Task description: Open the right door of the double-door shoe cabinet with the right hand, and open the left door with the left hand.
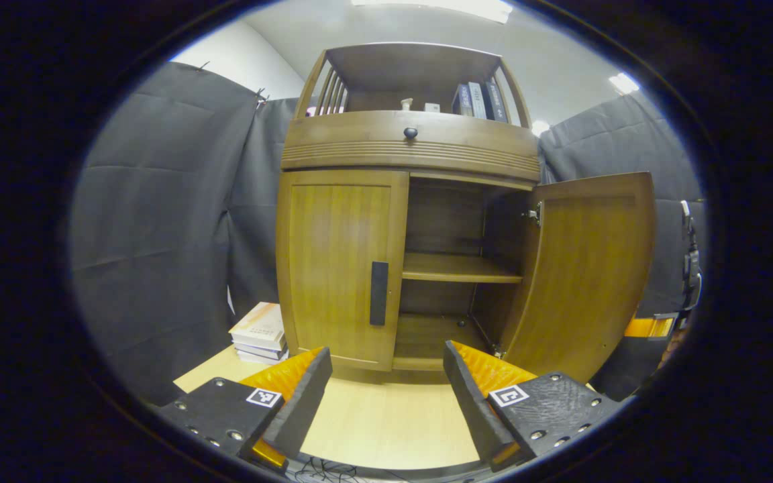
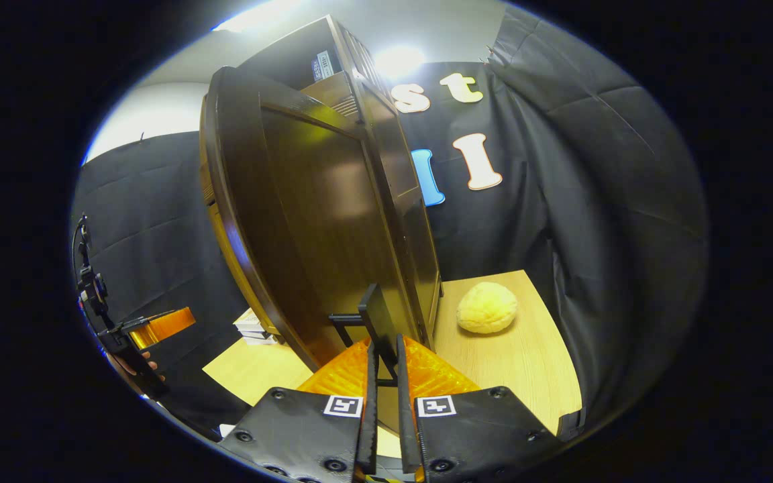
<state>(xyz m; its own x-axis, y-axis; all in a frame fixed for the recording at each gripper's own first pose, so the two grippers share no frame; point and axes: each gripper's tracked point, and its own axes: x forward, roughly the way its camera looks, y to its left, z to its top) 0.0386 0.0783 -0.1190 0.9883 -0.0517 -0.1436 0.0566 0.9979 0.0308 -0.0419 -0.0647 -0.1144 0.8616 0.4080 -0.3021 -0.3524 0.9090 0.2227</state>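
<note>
A wooden shoe cabinet (image 1: pixel 410 151) stands on a pale table. Its left door (image 1: pixel 339 268) is closed, with a black vertical handle (image 1: pixel 378 293). The right door (image 1: pixel 584 272) is swung wide open, baring two inner shelves (image 1: pixel 457 268). My left gripper (image 1: pixel 386 386) hangs open a short way in front of the cabinet, nothing between its fingers. In the right gripper view the open right door (image 2: pixel 323 221) looms close, and my right gripper (image 2: pixel 384 359) is shut on its black handle (image 2: pixel 376 318). The right gripper's orange part (image 1: pixel 648 327) peeks out behind the door in the left gripper view.
A stack of books (image 1: pixel 260 332) lies left of the cabinet. A yellowish round bun (image 2: pixel 486 307) rests on the table (image 2: pixel 527 355) to the cabinet's right side. Books (image 1: pixel 477 100) sit on the top shelf. The other gripper and a hand (image 2: pixel 128 342) show far left.
</note>
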